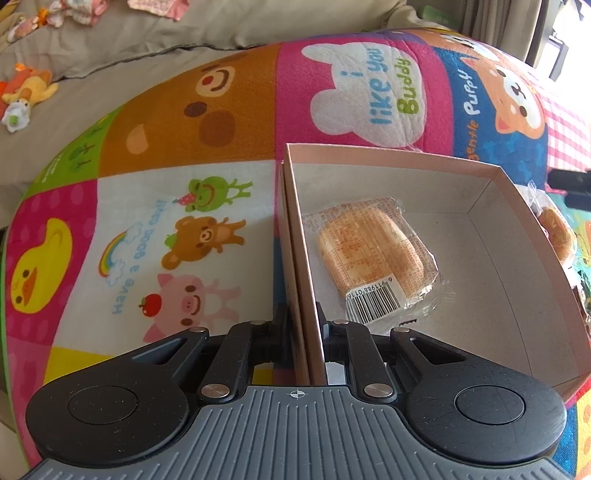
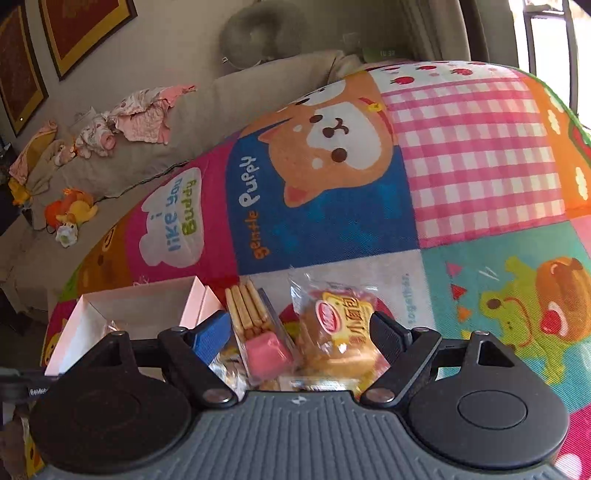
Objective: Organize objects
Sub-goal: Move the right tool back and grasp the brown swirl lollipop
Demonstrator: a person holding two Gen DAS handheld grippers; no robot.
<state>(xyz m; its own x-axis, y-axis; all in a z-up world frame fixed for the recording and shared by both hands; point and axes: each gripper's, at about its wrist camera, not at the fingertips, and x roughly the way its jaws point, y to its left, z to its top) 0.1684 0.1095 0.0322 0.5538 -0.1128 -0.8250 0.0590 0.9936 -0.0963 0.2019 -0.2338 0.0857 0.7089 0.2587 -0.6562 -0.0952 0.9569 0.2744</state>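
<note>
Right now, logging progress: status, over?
Left gripper clamped on pink cardboard box wall. Right gripper open over wrapped bun. Biscuit-stick pack alongside.

a colourful cartoon play mat (image 1: 184,155) is lying over a beige sofa (image 1: 122,40). an orange and yellow plush toy (image 1: 27,88) is resting on the cushion, pink baby clothes (image 2: 140,118) are lying heaped further back, and framed pictures (image 2: 74,33) are hanging on the wall.

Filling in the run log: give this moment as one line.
left tool shut on box wall | right tool open over bun packet | one bun boxed
</note>
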